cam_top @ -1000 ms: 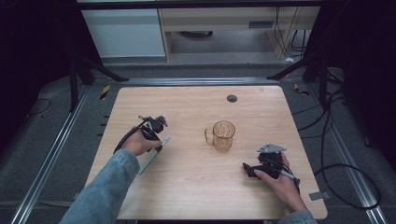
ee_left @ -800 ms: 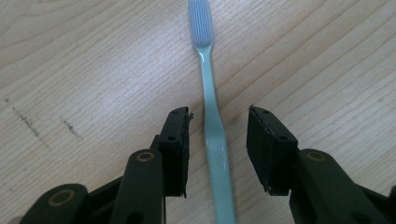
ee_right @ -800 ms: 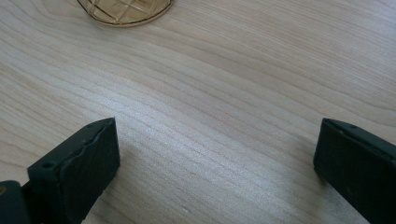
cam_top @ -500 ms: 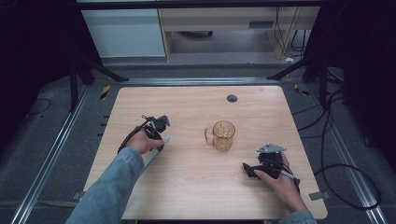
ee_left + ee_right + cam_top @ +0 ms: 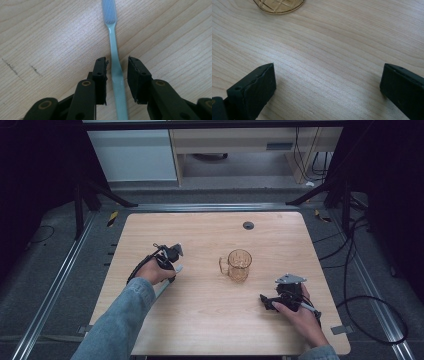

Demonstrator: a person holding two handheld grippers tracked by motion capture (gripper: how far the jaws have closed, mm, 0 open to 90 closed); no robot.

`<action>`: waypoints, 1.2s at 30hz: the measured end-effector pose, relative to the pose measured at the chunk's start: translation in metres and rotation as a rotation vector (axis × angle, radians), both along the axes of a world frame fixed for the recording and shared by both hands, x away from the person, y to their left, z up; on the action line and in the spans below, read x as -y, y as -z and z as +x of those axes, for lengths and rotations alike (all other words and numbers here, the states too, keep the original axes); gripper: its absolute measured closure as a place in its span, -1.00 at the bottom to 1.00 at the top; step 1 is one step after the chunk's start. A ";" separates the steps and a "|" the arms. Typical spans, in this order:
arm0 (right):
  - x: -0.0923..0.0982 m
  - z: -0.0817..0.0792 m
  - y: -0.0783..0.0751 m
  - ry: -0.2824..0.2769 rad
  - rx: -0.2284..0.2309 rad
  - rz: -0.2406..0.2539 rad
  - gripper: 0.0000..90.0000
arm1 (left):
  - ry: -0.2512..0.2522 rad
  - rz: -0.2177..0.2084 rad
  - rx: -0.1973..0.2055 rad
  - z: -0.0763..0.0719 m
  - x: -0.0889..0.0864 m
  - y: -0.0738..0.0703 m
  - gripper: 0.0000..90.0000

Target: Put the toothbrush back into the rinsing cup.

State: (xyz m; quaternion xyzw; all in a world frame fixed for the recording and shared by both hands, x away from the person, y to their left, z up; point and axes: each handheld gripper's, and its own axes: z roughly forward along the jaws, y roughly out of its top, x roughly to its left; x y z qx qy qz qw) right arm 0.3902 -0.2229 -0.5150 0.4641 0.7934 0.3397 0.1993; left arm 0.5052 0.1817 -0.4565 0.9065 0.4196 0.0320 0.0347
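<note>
Left gripper view, toothbrush (image 5: 116, 62) between closing jaws

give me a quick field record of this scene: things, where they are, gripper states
work in hand: picking up the toothbrush
toothbrush: pale blue, flat on the table, handle between the left jaws
left gripper: jaws have just been closing, small gaps to the handle on both sides, not yet clamped
right gripper: wide open, nothing between the jaws, resting near the table's right front
mug: amber glass, upright, mid-table, untouched
</note>
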 end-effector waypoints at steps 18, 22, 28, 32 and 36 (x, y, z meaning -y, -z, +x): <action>0.000 0.000 0.000 0.001 0.002 0.000 -0.98 | 0.002 -0.002 -0.018 0.002 -0.002 0.003 0.63; 0.000 0.000 0.000 -0.001 0.001 0.001 -0.98 | 0.002 -0.002 -0.020 0.002 -0.002 0.004 0.67; 0.000 0.000 0.000 -0.001 0.002 0.001 -0.98 | 0.010 0.004 -0.026 0.000 -0.001 0.006 0.71; 0.000 0.000 0.000 0.001 0.001 0.001 -0.98 | 0.015 0.008 -0.025 0.000 -0.002 0.006 0.73; 0.000 0.000 0.000 -0.001 0.002 0.001 -0.98 | 0.015 -0.005 -0.006 -0.001 -0.003 0.004 0.75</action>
